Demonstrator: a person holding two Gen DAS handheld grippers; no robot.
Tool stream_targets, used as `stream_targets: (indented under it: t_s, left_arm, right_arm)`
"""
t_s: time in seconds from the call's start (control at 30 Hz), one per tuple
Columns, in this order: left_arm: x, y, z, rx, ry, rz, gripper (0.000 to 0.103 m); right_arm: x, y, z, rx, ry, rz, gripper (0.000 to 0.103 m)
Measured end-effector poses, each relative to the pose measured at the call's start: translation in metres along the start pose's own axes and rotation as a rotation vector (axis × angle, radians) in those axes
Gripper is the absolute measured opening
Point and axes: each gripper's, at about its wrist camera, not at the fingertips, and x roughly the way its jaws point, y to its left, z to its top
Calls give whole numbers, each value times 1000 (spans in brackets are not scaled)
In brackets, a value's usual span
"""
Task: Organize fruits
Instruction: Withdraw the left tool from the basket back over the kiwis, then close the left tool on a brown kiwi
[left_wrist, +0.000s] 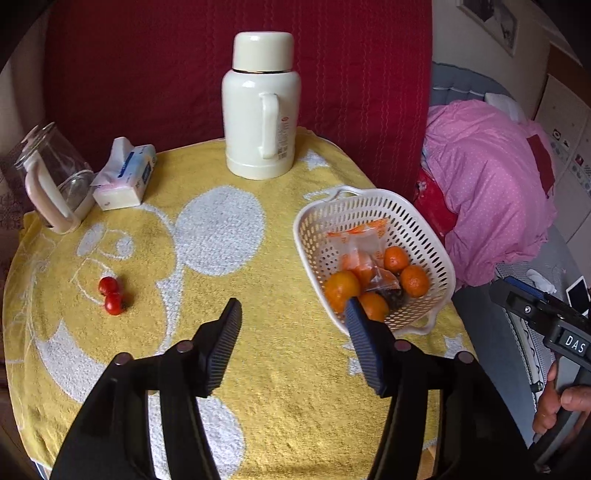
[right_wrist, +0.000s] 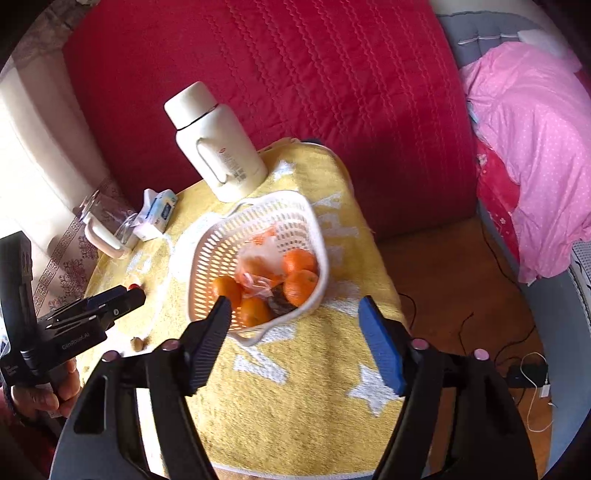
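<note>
A white perforated basket (left_wrist: 424, 229) (right_wrist: 221, 240) sits on the yellow towel at the table's right side. It holds several oranges (left_wrist: 341, 288) (right_wrist: 301, 286) and a clear plastic packet (left_wrist: 364, 245) (right_wrist: 260, 254). Two small red tomatoes (left_wrist: 110, 293) lie together on the towel at the left. My left gripper (left_wrist: 293, 306) hangs open above the towel between the tomatoes and the basket, nothing between its fingers. My right gripper (right_wrist: 295, 304) is open too, just in front of the basket's near rim, empty. A small brownish nut-like thing (right_wrist: 137, 344) lies near the towel's left edge.
A cream thermos flask (left_wrist: 260, 107) (right_wrist: 218, 144) stands at the back of the table. A tissue pack (left_wrist: 125, 177) (right_wrist: 157, 214) and a glass jug (left_wrist: 51, 177) (right_wrist: 107, 227) sit at the back left. A red quilted backrest and pink bedding lie beyond. Cables run across the floor at the right.
</note>
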Motion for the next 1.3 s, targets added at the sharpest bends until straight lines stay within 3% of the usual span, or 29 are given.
stream_targets:
  t_s: [0.23,0.37,0.53,0.83,1.03,1.3]
  left_arm:
    - [-27,48,-19,-90,-13,87,65]
    - [-44,76,-34,-155,-21,151,83]
    - [-60,117,-51,-234,-17,217,86]
    - [-74,170,-86,-314,17,284,86]
    - [-65,194,-103,-327,58,287,85]
    - [-34,210,-118,-315,141,233,71]
  right_arm:
    - [13,39,3,-50,12,40,82]
    - [19,64,4,-84,10,66,87]
    - [25,94,1,-132,13,97,91]
    - [38,146,-13,-214,43,145,91]
    - [49,174,-25,-243,77,163,91]
    - [63,200,-43,-274,130,153,91]
